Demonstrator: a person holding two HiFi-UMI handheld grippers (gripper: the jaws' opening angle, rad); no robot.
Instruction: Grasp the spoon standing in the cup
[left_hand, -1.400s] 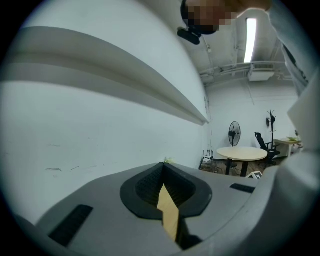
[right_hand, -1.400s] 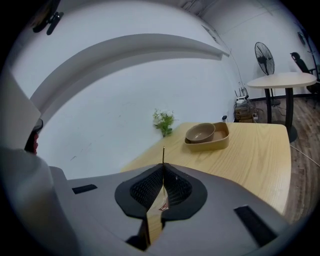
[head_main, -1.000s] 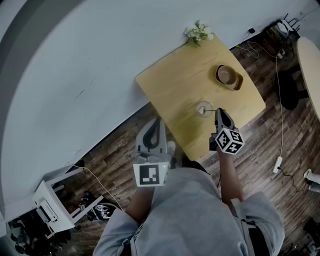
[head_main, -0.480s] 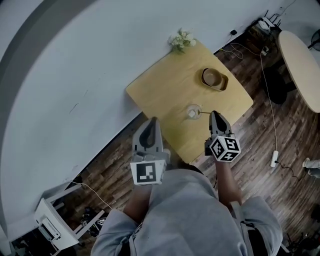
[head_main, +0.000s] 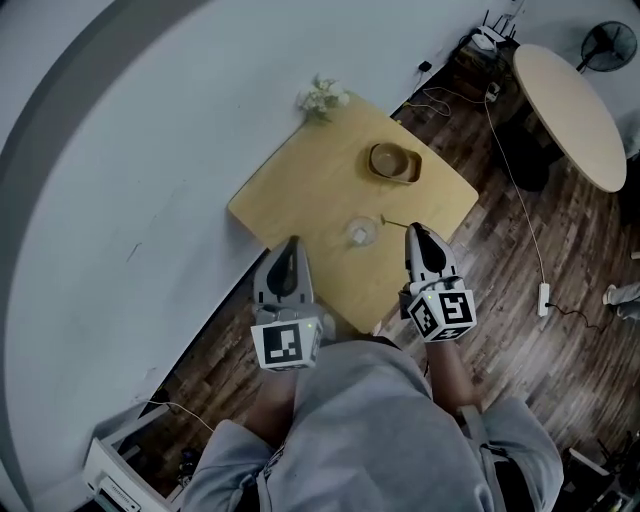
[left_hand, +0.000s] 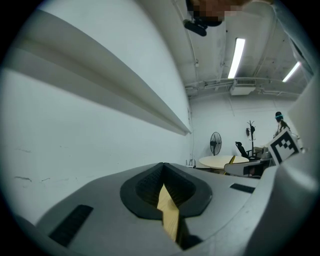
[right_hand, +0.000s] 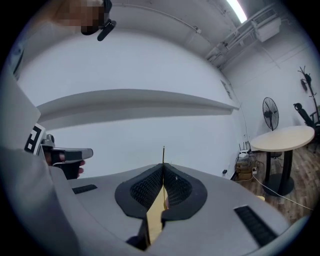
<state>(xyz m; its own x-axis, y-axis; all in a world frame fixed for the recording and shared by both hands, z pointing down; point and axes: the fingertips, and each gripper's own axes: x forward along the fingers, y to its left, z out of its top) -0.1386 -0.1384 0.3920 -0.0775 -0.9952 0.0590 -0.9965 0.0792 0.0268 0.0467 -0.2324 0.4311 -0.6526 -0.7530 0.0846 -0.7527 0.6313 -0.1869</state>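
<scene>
A small clear cup (head_main: 361, 232) stands near the front of the yellow wooden table (head_main: 300, 190). The thin spoon (head_main: 397, 222) hangs in the air to the right of the cup, apart from it, pinched at its handle by my right gripper (head_main: 415, 229). In the right gripper view the handle (right_hand: 163, 154) sticks up as a thin rod from the shut jaws of that gripper (right_hand: 163, 166). My left gripper (head_main: 289, 243) hovers at the table's near left edge; its jaws (left_hand: 163, 166) meet at the tips with nothing between them.
A tan bowl (head_main: 393, 161) sits at the table's far right and a small bunch of flowers (head_main: 322, 97) at its far corner by the white wall. A round table (head_main: 570, 115), a fan (head_main: 610, 45) and floor cables (head_main: 543, 297) lie to the right.
My right gripper has risen with the spoon, which has come out of the cup. The left gripper has lifted a little at the table's edge.
</scene>
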